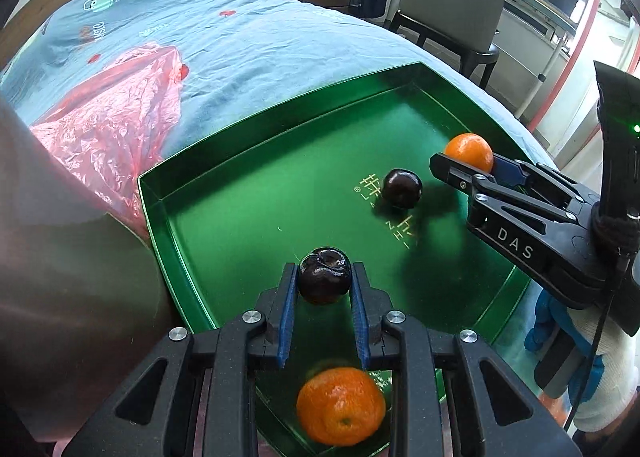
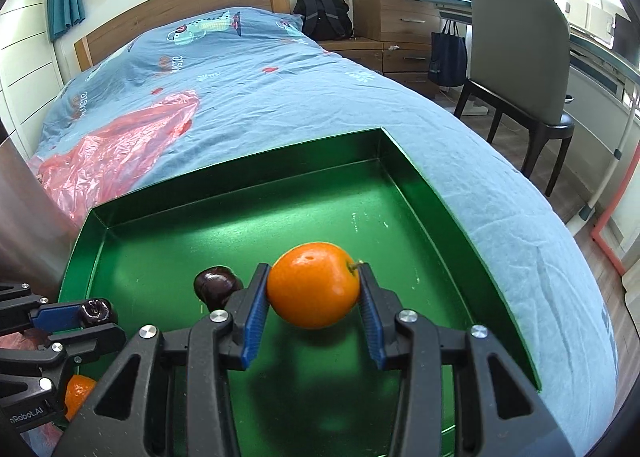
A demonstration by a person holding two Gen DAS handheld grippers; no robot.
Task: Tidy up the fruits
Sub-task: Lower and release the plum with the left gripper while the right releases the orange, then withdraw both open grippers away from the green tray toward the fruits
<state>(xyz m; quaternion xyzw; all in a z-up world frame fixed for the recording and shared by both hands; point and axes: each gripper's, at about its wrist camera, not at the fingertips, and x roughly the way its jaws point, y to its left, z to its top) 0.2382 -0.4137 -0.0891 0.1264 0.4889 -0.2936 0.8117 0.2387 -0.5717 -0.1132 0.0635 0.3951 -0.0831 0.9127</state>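
A shiny green tray (image 1: 240, 193) (image 2: 420, 177) lies on a blue bedspread. Over its near side my left gripper (image 1: 325, 277) is shut on a dark plum (image 1: 324, 281); the same gripper (image 2: 94, 315) shows at the lower left of the right wrist view. My right gripper (image 2: 314, 289) is shut on an orange (image 2: 313, 284) above the tray floor, and it (image 1: 468, 165) enters the left wrist view from the right with the orange (image 1: 469, 151). A second dark plum (image 1: 402, 189) (image 2: 218, 287) rests on the tray floor. Another orange (image 1: 340, 405) (image 2: 78, 393) lies by the tray's near corner.
A crumpled red plastic bag (image 1: 108, 129) (image 2: 112, 153) lies on the bed left of the tray. A grey chair (image 2: 524, 69) stands on the floor beyond the bed's right edge. A blurred sleeve (image 1: 68, 257) fills the left side.
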